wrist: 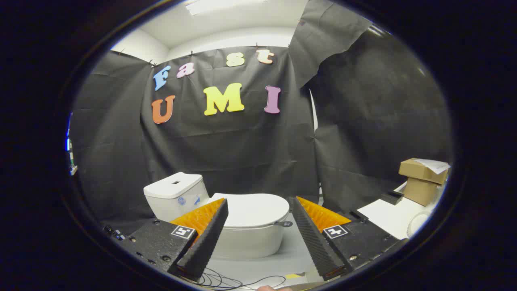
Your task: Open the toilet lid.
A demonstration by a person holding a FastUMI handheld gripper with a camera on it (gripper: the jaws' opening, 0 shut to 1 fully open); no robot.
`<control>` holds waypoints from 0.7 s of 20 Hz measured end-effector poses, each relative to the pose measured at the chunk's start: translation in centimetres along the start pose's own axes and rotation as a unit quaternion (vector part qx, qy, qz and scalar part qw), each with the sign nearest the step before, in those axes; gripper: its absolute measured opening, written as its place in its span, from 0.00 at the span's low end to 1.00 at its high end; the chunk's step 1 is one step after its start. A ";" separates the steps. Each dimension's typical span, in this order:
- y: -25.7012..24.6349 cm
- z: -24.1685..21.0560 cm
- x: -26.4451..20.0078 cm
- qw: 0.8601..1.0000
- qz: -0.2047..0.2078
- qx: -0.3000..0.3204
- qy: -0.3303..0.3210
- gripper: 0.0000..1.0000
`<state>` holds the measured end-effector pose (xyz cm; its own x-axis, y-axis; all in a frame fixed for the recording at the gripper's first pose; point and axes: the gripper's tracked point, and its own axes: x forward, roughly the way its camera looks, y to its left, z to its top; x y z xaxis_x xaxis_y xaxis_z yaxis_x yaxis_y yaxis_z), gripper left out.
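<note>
— Beyond the fingertips: where does the toilet lid (252, 208) sit?
— Closed flat on the bowl, tank (175, 194) behind. Gripper (258, 210) spread wide, holding nothing, apart from the lid.

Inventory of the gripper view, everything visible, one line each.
toilet: 1, white, on the floor beyond the fingers, seen between them
toilet lid: 1, white, down on the bowl
lid tab: 1, dark, sticking out from the lid's rim on the side away from the tank
tank: 1, white, beside the bowl, blue marks on its face
cardboard boxes: 2, brown, stacked past the white board
white board: 1, white, lying flat beside the toilet
cables: several, black, on the floor below the fingers
black cloth: black, wall behind the toilet
gripper: 1, black with orange, open, fingers apart and touching nothing
</note>
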<state>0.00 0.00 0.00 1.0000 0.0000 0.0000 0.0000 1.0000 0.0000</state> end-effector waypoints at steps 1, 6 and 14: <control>-0.2 0.1 -0.2 1.000 -0.001 -0.001 0.000 1.00; -0.1 0.7 0.1 1.000 0.000 0.003 0.000 1.00; 0.2 1.3 0.6 1.000 0.005 0.009 0.001 1.00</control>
<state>0.57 0.22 1.26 0.9999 0.0107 -0.0010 -0.0106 0.9998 0.0174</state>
